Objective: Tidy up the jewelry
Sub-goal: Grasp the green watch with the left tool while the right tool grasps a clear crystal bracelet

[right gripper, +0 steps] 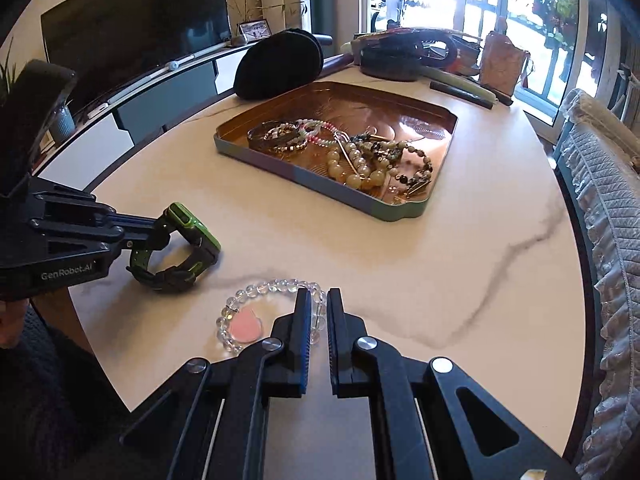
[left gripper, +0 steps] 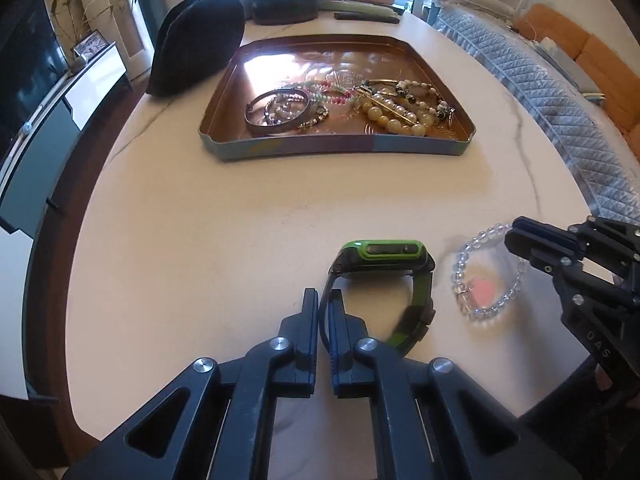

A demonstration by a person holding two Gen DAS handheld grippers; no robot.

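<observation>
Left wrist view: my left hand-held gripper [left gripper: 325, 300] is pinched on the strap of the green smartwatch [left gripper: 382, 268], near on the tabletop [left gripper: 240, 208].

Right wrist view: my right hand-held gripper [right gripper: 319, 300] is clamped on the clear bead bracelet [right gripper: 272, 312]; the jewelry tray [right gripper: 320, 184] sits farther off.

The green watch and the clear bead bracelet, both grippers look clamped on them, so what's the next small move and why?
Probably lift both straight up a little. The left gripper pinches the green watch strap, and the right gripper pinches the clear bead bracelet, yet both pieces rest on the table. The tray beyond has a raised rim to clear.
</observation>
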